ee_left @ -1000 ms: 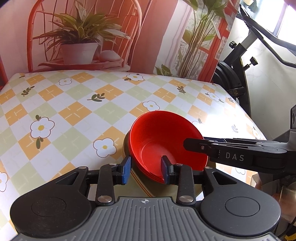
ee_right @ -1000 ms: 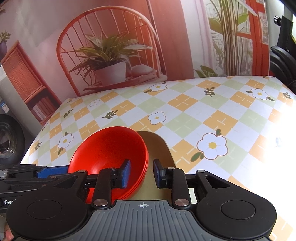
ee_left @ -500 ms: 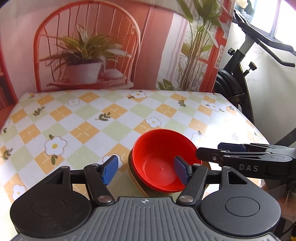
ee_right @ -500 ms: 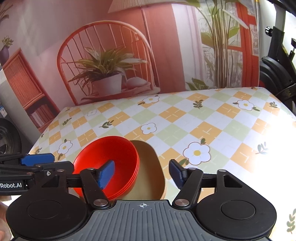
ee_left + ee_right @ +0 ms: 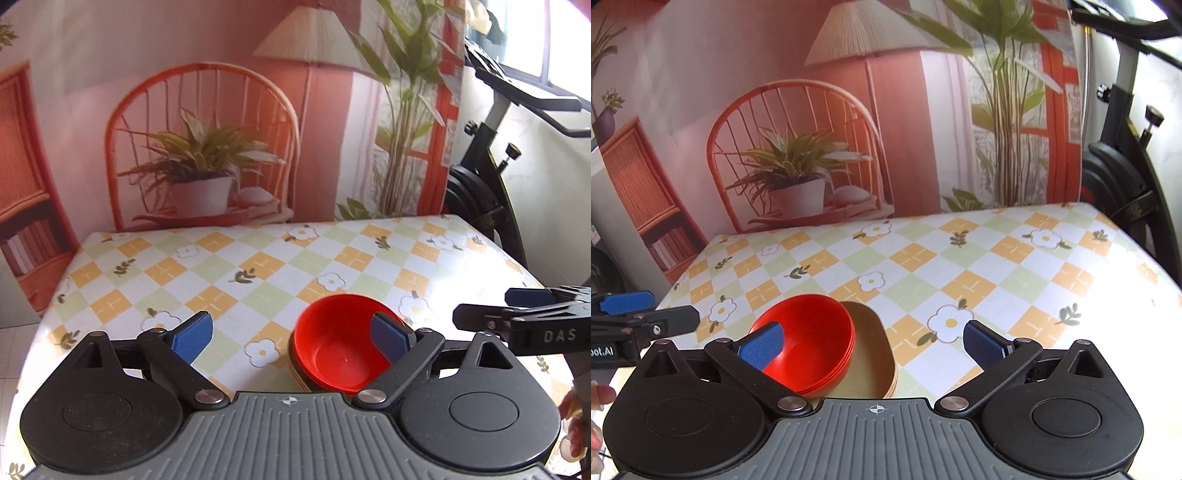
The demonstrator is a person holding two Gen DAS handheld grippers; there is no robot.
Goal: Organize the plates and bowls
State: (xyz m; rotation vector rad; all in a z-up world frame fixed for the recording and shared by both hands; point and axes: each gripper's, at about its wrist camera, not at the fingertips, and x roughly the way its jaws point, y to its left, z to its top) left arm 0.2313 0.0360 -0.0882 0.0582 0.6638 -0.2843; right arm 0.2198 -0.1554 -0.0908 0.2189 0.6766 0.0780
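A stack of red bowls sits on a stack of tan oval plates near the table's front edge. My left gripper is open and hangs above and behind the bowls, holding nothing; its right pad overlaps the bowl rim in the left wrist view. My right gripper is open too, its pads wide on either side of the bowls and plates, apart from them. Each gripper shows at the edge of the other's view: the right gripper, the left gripper.
The table wears a checked flower cloth. Behind it hangs a printed backdrop with a chair and plant. An exercise bike stands at the right. A person's hand shows at the lower right.
Both grippers have opened wide and drawn back and up from the bowls and plates. The red bowls now rest level on the plate stack.
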